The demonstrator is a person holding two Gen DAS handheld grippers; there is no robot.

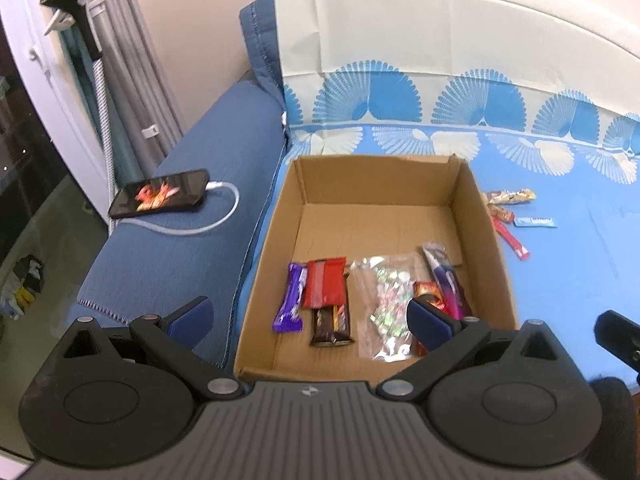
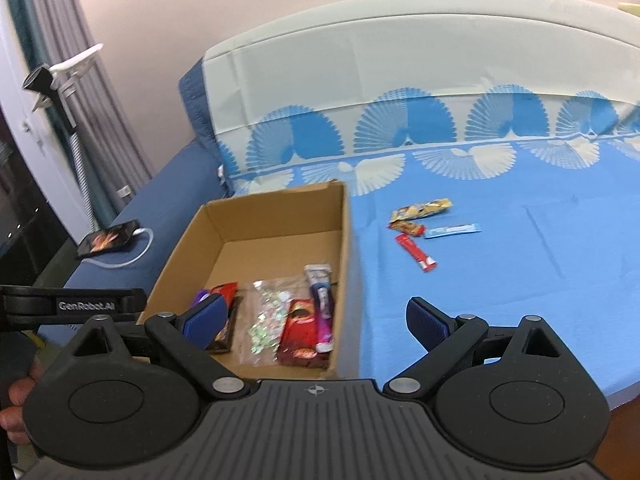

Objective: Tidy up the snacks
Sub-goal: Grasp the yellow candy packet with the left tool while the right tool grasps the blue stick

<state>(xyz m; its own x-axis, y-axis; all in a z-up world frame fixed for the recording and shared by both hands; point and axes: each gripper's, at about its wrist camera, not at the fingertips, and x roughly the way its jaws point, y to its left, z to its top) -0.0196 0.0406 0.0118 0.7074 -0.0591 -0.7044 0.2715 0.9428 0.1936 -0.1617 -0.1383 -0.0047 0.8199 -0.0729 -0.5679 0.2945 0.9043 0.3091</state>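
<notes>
An open cardboard box sits on the blue bed sheet. Inside lie a purple bar, a red wrapper, a brown bar, a clear bag of candies, a dark red pack and a purple-white pack. Loose snacks lie on the sheet right of the box: a yellow pack, a red stick and a blue stick. My left gripper is open and empty over the box's near edge. My right gripper is open and empty above the box's right wall.
A phone on a white charging cable lies on the dark blue sofa arm left of the box. A patterned backrest rises behind. Curtains and a stand are at far left. The sheet spreads to the right.
</notes>
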